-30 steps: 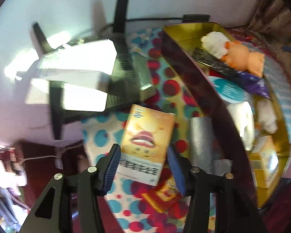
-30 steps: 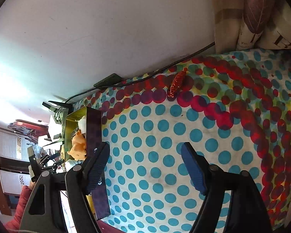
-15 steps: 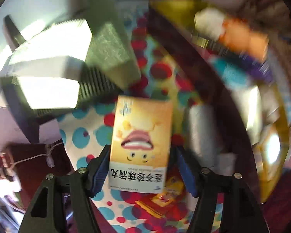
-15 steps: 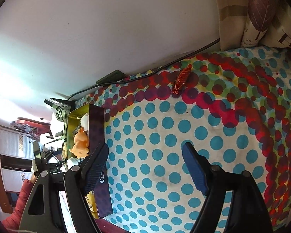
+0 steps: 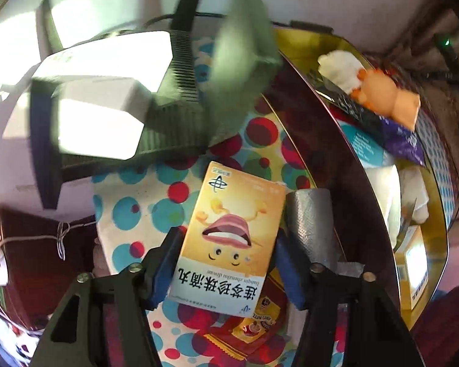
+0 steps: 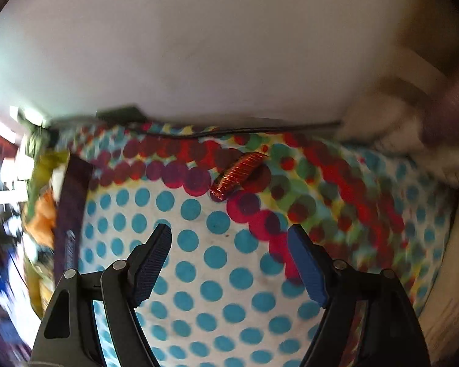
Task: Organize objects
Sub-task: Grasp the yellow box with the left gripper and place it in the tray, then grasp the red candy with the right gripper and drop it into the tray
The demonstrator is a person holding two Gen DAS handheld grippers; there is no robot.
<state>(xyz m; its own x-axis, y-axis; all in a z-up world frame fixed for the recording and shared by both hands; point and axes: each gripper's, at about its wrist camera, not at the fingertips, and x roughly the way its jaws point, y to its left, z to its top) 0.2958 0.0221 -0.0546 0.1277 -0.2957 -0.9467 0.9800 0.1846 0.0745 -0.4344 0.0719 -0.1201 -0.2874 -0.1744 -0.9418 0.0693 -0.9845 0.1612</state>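
A yellow medicine box [image 5: 229,238] with a cartoon mouth sits between the blue pads of my left gripper [image 5: 226,269]. The jaws are closing and both pads touch the box's long sides, which tilts above the dotted cloth. Beside it lie a silver foil pack [image 5: 312,223] and, beneath it, a red sachet [image 5: 248,324]. To the right stands the gold tin [image 5: 336,159] with an orange toy [image 5: 385,98] and several packets inside. My right gripper [image 6: 229,260] hangs open over the cloth, with a red wrapped candy [image 6: 237,174] lying ahead of it, apart from the fingers.
A white router [image 5: 107,91] with black antennas stands behind the medicine box near the wall. In the right wrist view the tin [image 6: 72,202] is at the far left, a black cable [image 6: 244,127] runs along the wall, and blurred cushions [image 6: 413,116] lie at the right.
My left gripper dropped around the medicine box, widened, then closed on its sides. My right gripper rolled and swung toward the red candy, which now lies nearer and more central.
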